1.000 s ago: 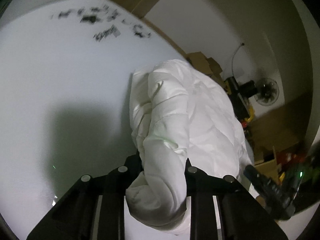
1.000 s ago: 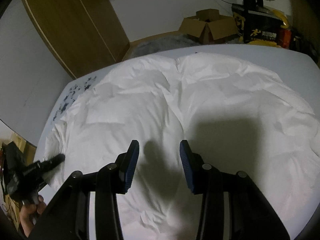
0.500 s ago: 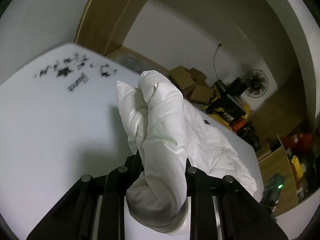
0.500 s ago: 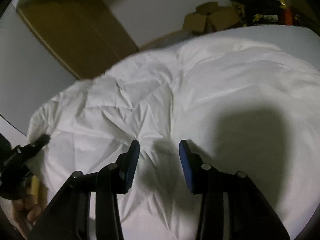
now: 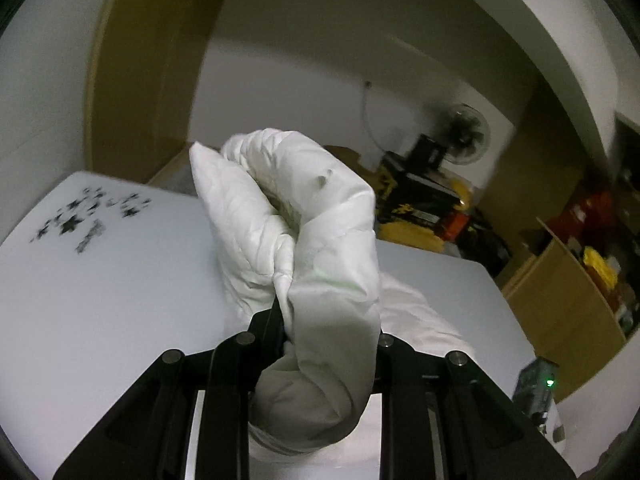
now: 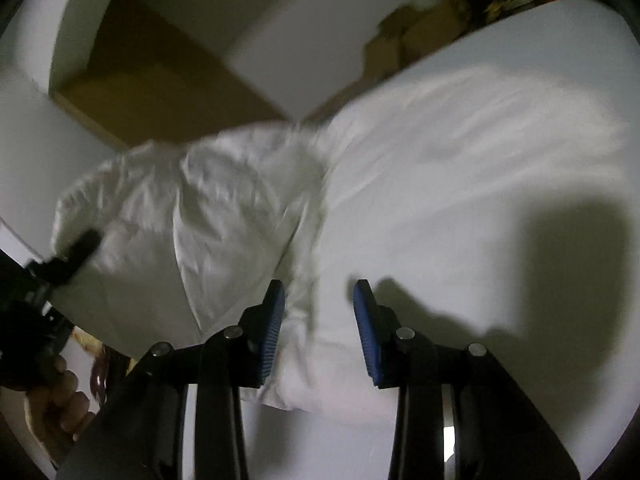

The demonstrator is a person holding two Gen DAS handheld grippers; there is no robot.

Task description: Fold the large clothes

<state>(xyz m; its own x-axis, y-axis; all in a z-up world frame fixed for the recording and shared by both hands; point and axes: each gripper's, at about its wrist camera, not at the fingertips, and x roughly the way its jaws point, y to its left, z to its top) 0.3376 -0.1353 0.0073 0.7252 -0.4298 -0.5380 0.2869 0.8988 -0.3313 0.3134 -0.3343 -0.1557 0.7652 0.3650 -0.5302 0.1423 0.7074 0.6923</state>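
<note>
The big white tabletop (image 5: 100,280), smooth and matte, carries everything, with a scatter of small black printed marks (image 5: 80,220) near its far left corner. Most of it is covered by the puffy white quilted jacket (image 6: 440,168), soft and padded, with stitched panels and fine crinkles in a thin, slightly shiny shell. The bulk lies spread across the middle of the surface towards the right edge, while one end is lifted clear on the left side.

That lifted end is a thick rolled wad of the jacket (a sleeve or a hem corner, I cannot tell which), and the left gripper (image 5: 328,320) is clamped tight on it, fabric bulging above and below the black fingers. The right gripper (image 6: 316,320) hangs over the near edge of the jacket with its ribbed blue pads (image 6: 272,332) parted and nothing between them.

The risk I see is the slippery shell sliding out of the left grip, since the padding compresses and the wad is fat. If it is pulled over too quickly, the free bulk may drag towards the left edge of the surface rather than fold, as nothing pins it. Trapped air could also make the fold spring back open.
</note>
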